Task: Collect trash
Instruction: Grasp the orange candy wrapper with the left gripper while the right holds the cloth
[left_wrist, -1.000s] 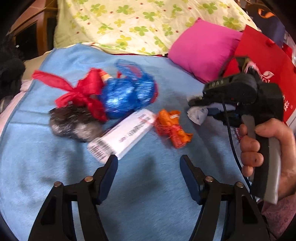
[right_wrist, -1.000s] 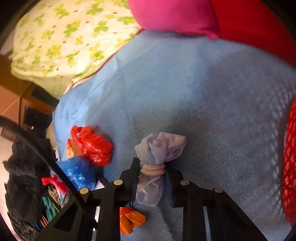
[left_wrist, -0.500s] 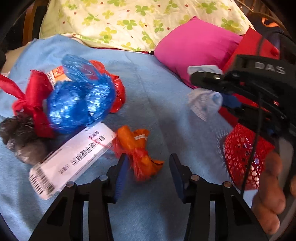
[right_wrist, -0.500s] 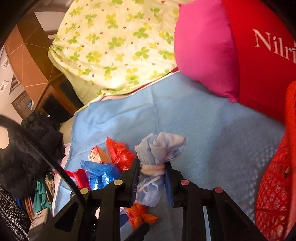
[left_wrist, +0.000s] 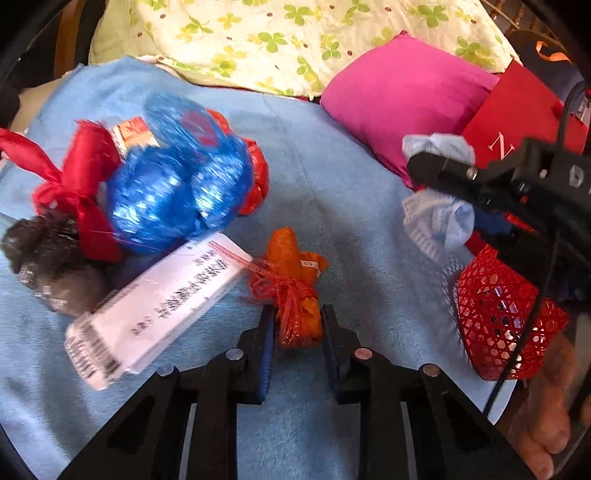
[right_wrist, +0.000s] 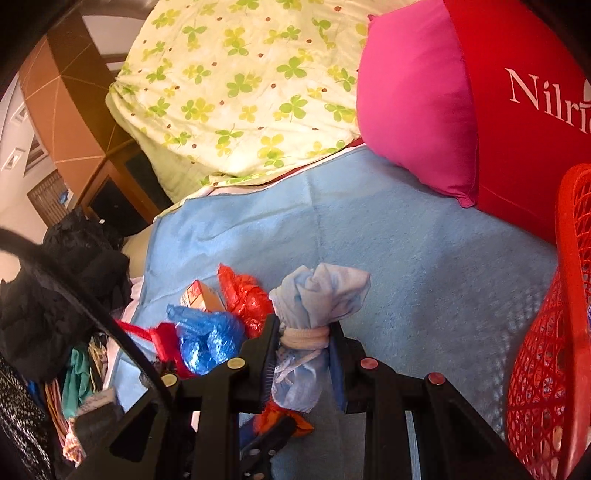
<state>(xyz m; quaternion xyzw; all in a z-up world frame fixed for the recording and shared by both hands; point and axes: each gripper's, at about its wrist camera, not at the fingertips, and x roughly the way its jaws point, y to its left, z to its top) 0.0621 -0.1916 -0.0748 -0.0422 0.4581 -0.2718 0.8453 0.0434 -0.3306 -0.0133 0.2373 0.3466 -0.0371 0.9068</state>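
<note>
orange bundle (left_wrist: 295, 295) sits pinched in the left gripper (left_wrist: 297, 321) jaws for lifting; right gripper (right_wrist: 303, 343) jaws clamp a pale bundle (right_wrist: 317, 295) near the red basket (right_wrist: 546, 369).

A blue blanket (right_wrist: 388, 243) covers the bed, with a clover-print quilt (right_wrist: 236, 92) heaped behind it and a pink pillow (right_wrist: 413, 107) alongside. Brown wooden furniture (right_wrist: 110, 192) stands by a pale wall (right_wrist: 14, 199) at left.

Left gripper (left_wrist: 297, 325) low, fingers nearly closed, each side touching an orange bundle (left_wrist: 295, 295). Right gripper (right_wrist: 303, 336) raised, clamped on a pale blue bundle (right_wrist: 314, 295) between its fingers.
</note>
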